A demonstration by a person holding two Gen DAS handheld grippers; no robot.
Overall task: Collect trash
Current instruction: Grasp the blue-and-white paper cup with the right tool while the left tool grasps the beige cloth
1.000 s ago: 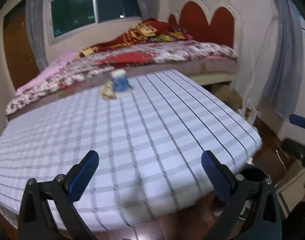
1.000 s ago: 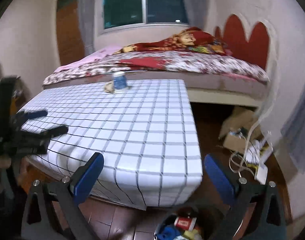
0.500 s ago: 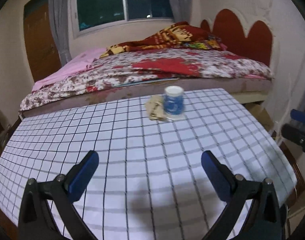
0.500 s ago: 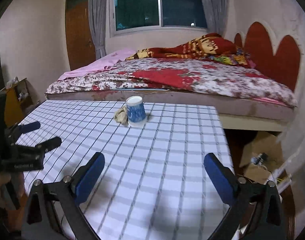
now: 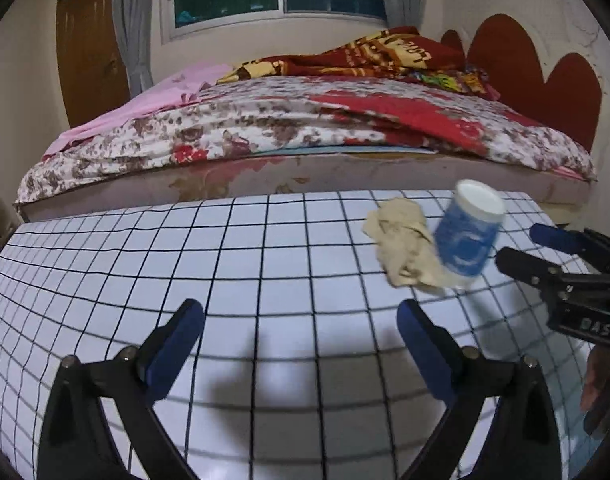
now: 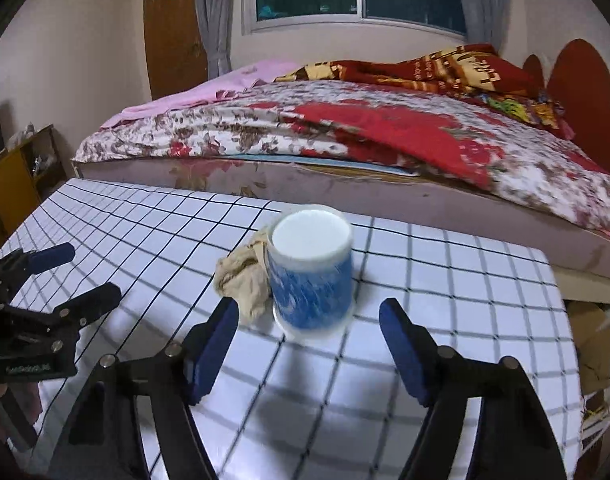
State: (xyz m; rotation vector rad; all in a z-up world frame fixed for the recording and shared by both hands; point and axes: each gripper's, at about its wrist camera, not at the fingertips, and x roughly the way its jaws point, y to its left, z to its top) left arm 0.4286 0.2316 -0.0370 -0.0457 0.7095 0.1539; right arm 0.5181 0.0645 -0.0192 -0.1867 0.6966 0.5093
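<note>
A blue and white paper cup point(image 6: 311, 270) stands upright on the checked table point(image 6: 445, 280), with a crumpled beige tissue point(image 6: 243, 274) touching its left side. My right gripper point(image 6: 309, 334) hovers just in front of the cup, its jaws closing, the cup still beyond the pads and nothing gripped. In the left wrist view the cup point(image 5: 467, 238) and tissue point(image 5: 403, 242) lie ahead to the right. My left gripper point(image 5: 301, 340) is over bare table, its jaws wide but closing slightly, with nothing between them. The right gripper point(image 5: 521, 248) shows at that view's right edge.
A bed point(image 6: 385, 140) with floral and red covers runs along the table's far edge. A yellow shelf point(image 6: 13, 176) stands at the left and a cardboard box point(image 6: 593, 332) on the floor to the right. The table's right edge point(image 6: 561, 308) drops off close to the cup.
Both grippers have moved forward over the table toward the cup and tissue, which now look much nearer. The right gripper's jaws have narrowed; the left gripper's hardly changed.
</note>
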